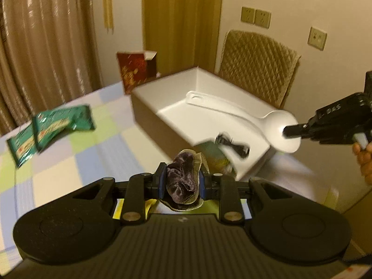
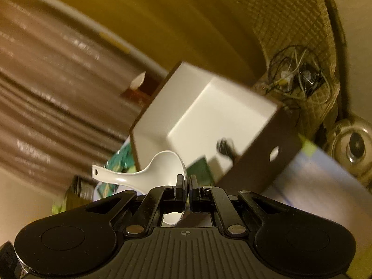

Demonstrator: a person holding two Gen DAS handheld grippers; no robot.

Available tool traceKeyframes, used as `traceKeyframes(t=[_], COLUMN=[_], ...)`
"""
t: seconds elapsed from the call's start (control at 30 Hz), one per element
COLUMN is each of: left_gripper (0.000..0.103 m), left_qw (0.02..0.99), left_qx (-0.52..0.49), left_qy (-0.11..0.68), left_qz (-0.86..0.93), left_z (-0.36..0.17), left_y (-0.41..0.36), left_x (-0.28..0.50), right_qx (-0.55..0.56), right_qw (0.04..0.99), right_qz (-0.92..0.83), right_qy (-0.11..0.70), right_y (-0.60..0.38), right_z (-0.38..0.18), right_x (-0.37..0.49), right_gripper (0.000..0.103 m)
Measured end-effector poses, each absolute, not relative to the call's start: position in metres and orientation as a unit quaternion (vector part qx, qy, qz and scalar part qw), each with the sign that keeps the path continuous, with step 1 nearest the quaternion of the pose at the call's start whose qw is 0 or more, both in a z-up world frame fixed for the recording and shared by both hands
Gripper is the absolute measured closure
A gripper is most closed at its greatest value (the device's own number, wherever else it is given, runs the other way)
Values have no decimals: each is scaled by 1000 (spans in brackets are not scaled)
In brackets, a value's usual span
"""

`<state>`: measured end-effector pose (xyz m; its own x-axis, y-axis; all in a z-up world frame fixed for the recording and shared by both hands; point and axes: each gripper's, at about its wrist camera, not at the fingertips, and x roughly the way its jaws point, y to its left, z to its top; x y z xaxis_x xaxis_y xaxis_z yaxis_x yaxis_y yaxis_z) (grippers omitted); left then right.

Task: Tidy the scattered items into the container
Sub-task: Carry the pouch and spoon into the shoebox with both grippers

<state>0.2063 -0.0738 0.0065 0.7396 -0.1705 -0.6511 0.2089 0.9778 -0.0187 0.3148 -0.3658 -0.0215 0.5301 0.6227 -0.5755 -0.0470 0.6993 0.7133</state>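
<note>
White plastic rice spoon (image 2: 148, 174) pinched by its bowl in shut right gripper (image 2: 186, 183), over white open box (image 1: 209, 86) | left gripper (image 1: 181, 181) fingers clamp crumpled dark cloth (image 1: 183, 176) near box | inside already: black cable bundle (image 1: 232, 144), green packet | left: green snack packets (image 1: 53, 127) on checked tabletop (image 1: 81, 158).

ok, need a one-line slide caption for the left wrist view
Left gripper clamps a dark sock while the right gripper carries a white spoon over the white box.
</note>
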Motion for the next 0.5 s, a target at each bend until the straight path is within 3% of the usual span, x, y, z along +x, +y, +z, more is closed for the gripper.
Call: traceKeyframes(t=[0.23,0.5], left_gripper=[80,80], left_qw=[935,919], left_qx=[11,14], left_qy=[338,385], left_qz=[-108,-89], left_z=[16,-10], left_y=[-109,-127], left_x=[276,356], right_qx=[349,348], right_qw=[813,808], right_qz=[160,123], right_qy=[438,458], right_y=[-364,-351], right_z=[-27,-43], right_x=[367,414], right_gripper=[103,103])
